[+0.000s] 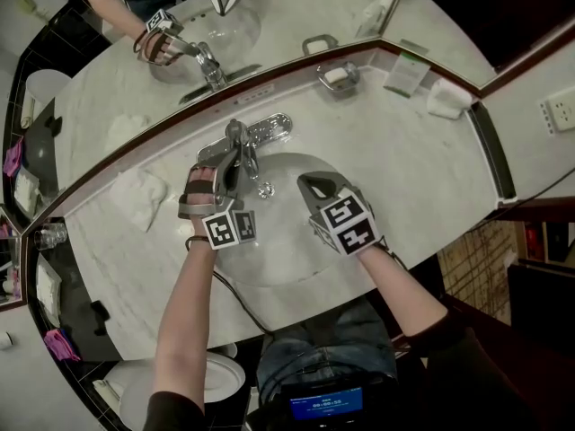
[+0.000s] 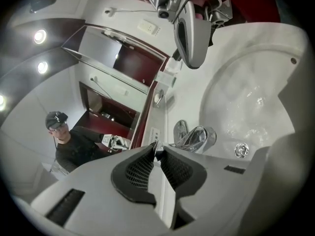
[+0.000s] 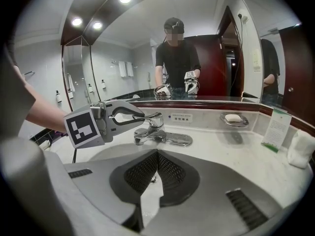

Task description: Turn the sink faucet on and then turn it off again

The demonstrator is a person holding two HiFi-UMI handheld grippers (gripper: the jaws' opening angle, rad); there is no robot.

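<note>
A chrome faucet (image 1: 239, 140) stands at the back of the sink basin (image 1: 287, 263), which is set in a marble counter. My left gripper (image 1: 235, 163) reaches to the faucet from the left. In the right gripper view its curved fingers (image 3: 129, 111) clasp the faucet lever (image 3: 150, 117), so it is shut on the lever. In the left gripper view the chrome lever tip sits at the tips of that gripper (image 2: 156, 147). My right gripper (image 1: 306, 183) hovers over the basin, shut and empty (image 3: 157, 154). I cannot make out a stream of water.
The drain (image 1: 264, 189) lies in the basin below the spout. A soap dish (image 1: 340, 77) and a standing card (image 1: 406, 73) sit at the back right near the mirror. White folded towels lie at the left (image 1: 139, 196) and right (image 1: 446, 99). A glass (image 1: 52, 236) stands far left.
</note>
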